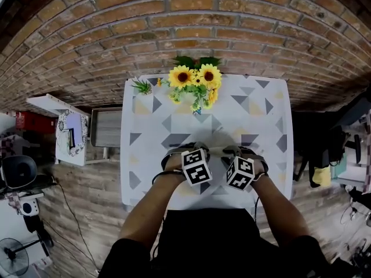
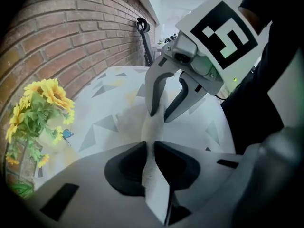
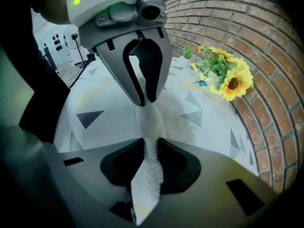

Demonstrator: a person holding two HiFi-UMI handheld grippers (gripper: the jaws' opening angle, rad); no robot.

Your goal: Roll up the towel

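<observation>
Towel lies on the table before the person, a fold of it raised between the grippers. Left gripper and right gripper each clamp that fold. If one pinch slips or they turn unevenly, the roll may skew or loosen

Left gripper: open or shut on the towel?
Shut on the towel: the left gripper pinches a white fold between its jaws.

obstacle: sunflowers at far edge | free: table middle, sides
</observation>
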